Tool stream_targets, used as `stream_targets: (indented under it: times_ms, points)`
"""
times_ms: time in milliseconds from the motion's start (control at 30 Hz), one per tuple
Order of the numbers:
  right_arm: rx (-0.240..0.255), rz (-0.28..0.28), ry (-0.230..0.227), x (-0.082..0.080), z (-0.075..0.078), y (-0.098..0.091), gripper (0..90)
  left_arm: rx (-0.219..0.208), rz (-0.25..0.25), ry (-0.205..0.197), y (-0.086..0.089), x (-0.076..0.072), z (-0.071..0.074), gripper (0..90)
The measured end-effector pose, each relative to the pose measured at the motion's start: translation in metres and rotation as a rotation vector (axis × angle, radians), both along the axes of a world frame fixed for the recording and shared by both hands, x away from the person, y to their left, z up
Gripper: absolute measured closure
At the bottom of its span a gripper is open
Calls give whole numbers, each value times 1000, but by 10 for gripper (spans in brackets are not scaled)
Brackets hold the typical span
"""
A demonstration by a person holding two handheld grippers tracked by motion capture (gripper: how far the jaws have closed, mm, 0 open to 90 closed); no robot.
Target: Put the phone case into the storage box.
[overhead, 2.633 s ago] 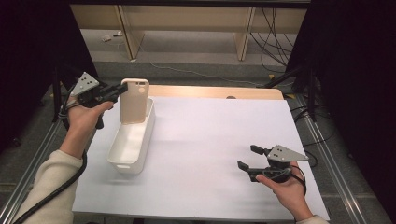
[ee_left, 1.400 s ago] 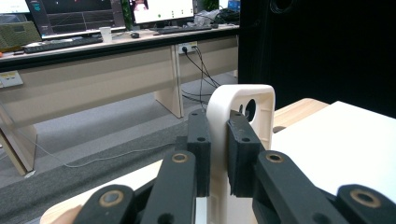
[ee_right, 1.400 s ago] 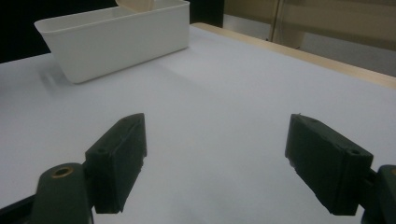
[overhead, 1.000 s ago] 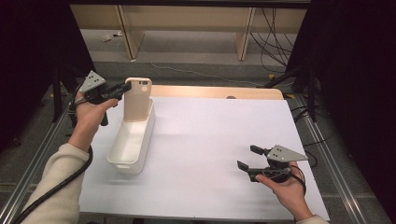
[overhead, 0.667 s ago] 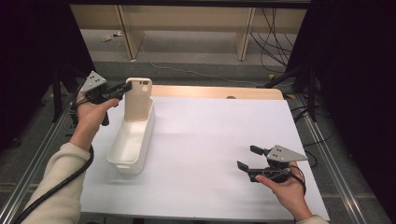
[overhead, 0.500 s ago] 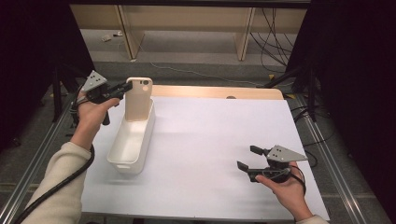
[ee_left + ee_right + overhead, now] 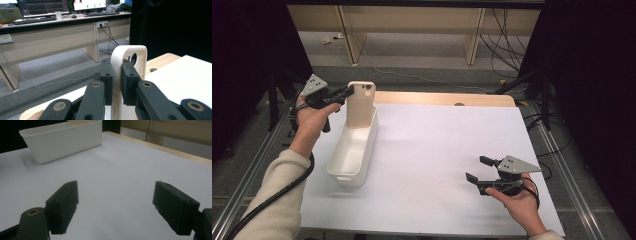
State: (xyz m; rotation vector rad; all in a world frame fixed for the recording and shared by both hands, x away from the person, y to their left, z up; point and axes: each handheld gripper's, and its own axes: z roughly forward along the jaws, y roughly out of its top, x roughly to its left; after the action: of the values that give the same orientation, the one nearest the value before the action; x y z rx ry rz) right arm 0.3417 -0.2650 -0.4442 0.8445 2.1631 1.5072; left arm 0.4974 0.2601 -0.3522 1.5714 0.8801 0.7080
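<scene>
A cream phone case (image 7: 361, 104) with a camera hole near its top stands upright over the far end of a white oblong bin (image 7: 352, 150). My left gripper (image 7: 343, 93) is shut on the case's left edge; in the left gripper view the case (image 7: 130, 72) rises between the two black pads (image 7: 107, 80). My right gripper (image 7: 473, 170) rests low over the white table sheet (image 7: 437, 150) at the near right, open with nothing between its fingers (image 7: 63, 205). The bin (image 7: 62, 138) lies far ahead of it in the right gripper view.
The wooden table edge (image 7: 442, 98) runs along the back. Metal rails (image 7: 582, 200) flank the table. Wooden desk legs and cables (image 7: 507, 30) lie on the floor behind. A desk with monitors (image 7: 45, 7) stands in the distance in the left gripper view.
My left gripper with the phone case has shifted slightly up and back over the bin's far end. The right gripper has stayed still.
</scene>
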Motion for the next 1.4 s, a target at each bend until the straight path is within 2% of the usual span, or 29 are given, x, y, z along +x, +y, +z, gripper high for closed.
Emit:
stream_targets:
  times_ms: [67,133,167,700,800,833,867,933,1000,1067,1100,1200,1367,1400]
  points:
    - [-30,-7,16,-1,2,-2,218,-1,0,0,0,1,0,813]
    - [-24,-7,11,-1,1,-1,219,-1,-1,-1,-1,1,0,813]
    - [-6,-8,1,0,0,0,219,-4,-2,-1,-1,2,0,813]
    - [-8,-3,-5,0,0,0,218,3,9,16,1,10,-8,812]
    - [-6,-4,5,-1,0,0,219,3,12,21,1,11,-10,812]
    - [-10,-2,22,-2,1,0,219,5,11,22,1,12,-10,812]
    - [-6,-6,7,-1,0,0,219,5,13,23,1,12,-11,813]
    - [-2,-2,28,-2,0,1,219,3,14,24,1,13,-12,812]
    - [-1,-2,28,-2,0,1,219,4,16,28,2,14,-13,812]
    - [-4,-3,26,-2,0,1,219,4,17,29,1,14,-14,812]
    - [-17,-3,11,-2,0,0,219,5,15,29,1,15,-15,812]
    - [-9,-3,9,-1,0,1,219,7,14,29,1,15,-15,812]
    - [-12,-3,10,-2,0,0,219,14,13,33,0,18,-16,812]
    - [-30,-4,20,-2,1,-1,218,14,12,34,0,18,-17,812]
